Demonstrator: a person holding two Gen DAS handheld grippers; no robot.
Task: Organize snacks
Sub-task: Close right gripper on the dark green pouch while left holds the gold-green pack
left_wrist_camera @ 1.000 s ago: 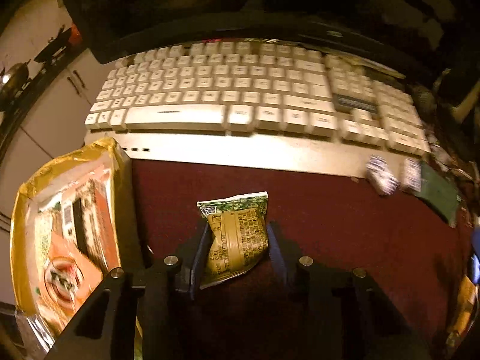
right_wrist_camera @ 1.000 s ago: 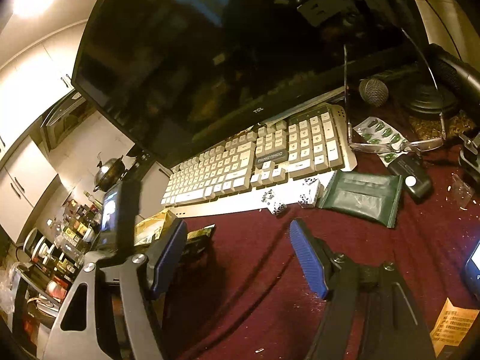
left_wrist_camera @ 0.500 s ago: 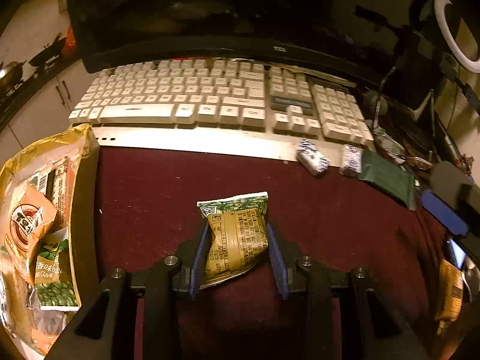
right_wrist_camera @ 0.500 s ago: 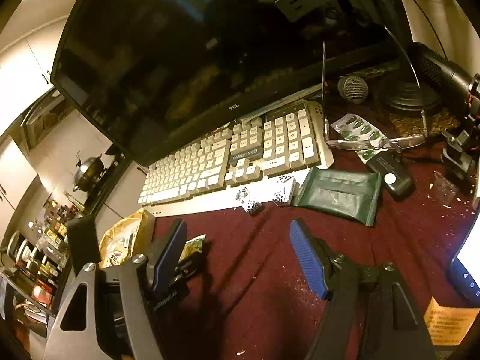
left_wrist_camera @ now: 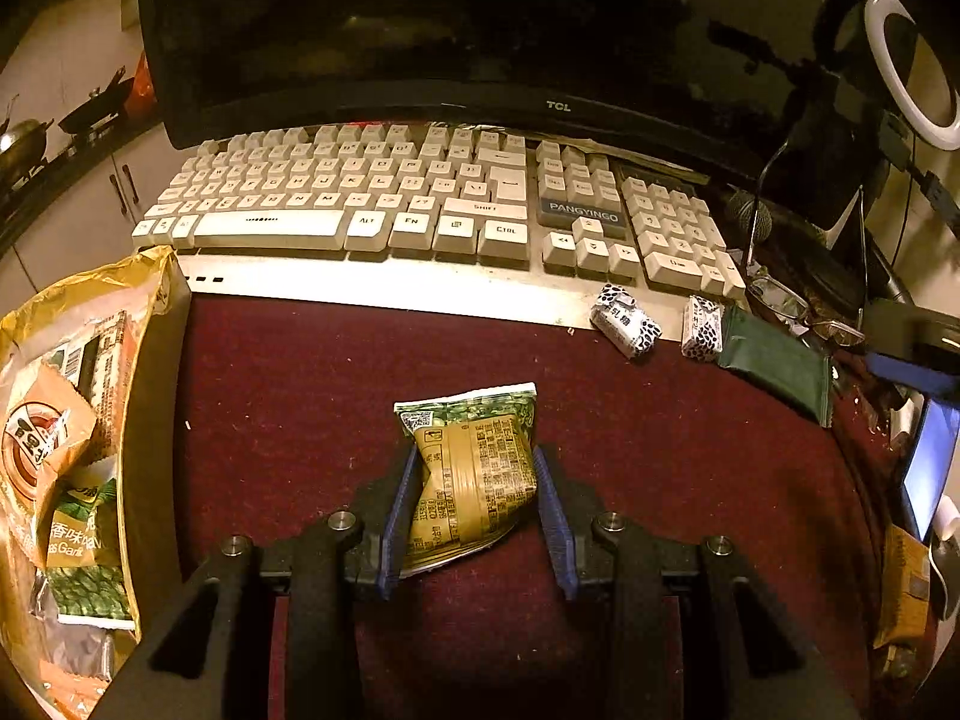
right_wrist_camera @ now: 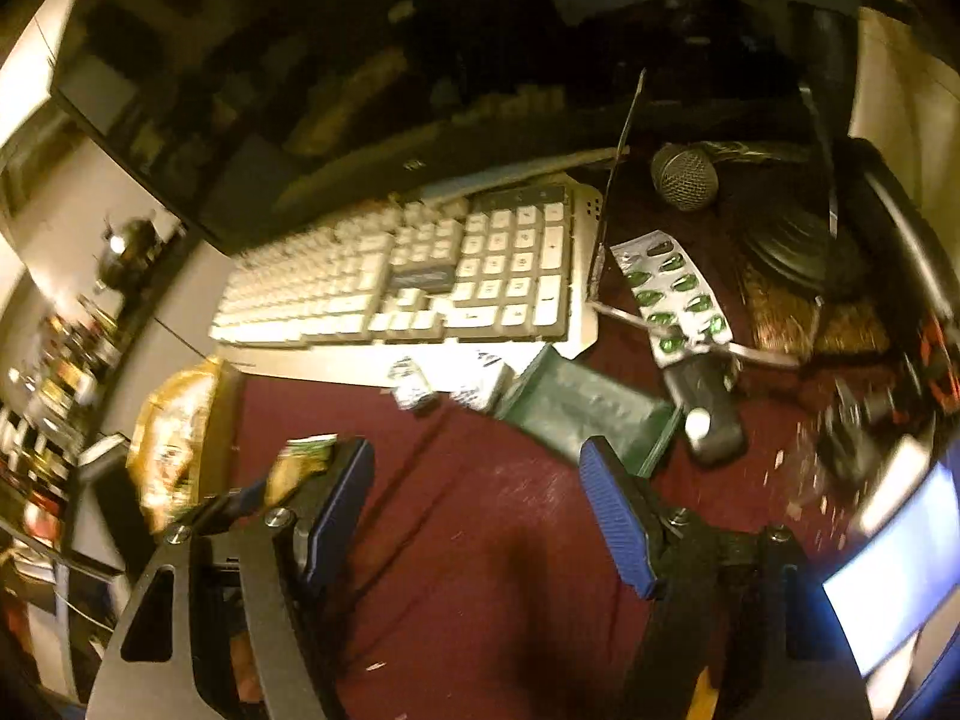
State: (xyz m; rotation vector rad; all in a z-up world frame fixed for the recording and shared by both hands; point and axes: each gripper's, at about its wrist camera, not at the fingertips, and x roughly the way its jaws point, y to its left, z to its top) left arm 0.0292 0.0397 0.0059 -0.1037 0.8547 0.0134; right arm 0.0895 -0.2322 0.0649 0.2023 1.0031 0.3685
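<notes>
My left gripper [left_wrist_camera: 474, 468] is shut on a small green-and-gold snack packet [left_wrist_camera: 471, 468], held above the dark red mat [left_wrist_camera: 300, 372]. A large gold snack bag [left_wrist_camera: 66, 432] lies open at the left edge with several packets inside. Two small black-and-white wrapped candies [left_wrist_camera: 624, 321] rest by the keyboard's front edge, next to a dark green pouch [left_wrist_camera: 774, 360]. In the blurred right wrist view my right gripper [right_wrist_camera: 477, 468] is open with nothing between its blue pads, above the mat. The candies [right_wrist_camera: 414, 387], the green pouch [right_wrist_camera: 588, 414] and the gold bag [right_wrist_camera: 174, 444] lie ahead of it.
A white keyboard [left_wrist_camera: 420, 204] and a dark monitor [left_wrist_camera: 420, 30] fill the back. Right of the keyboard lie glasses [right_wrist_camera: 660, 324], a blister pack [right_wrist_camera: 672, 288], a microphone [right_wrist_camera: 684, 177] and a black remote [right_wrist_camera: 708, 414]. A lit phone screen [left_wrist_camera: 930, 468] sits at the far right.
The left gripper swung to the right with the packet, so the gold bag slid to the left edge of its view. The right gripper swept right and tilted down; its view is now blurred.
</notes>
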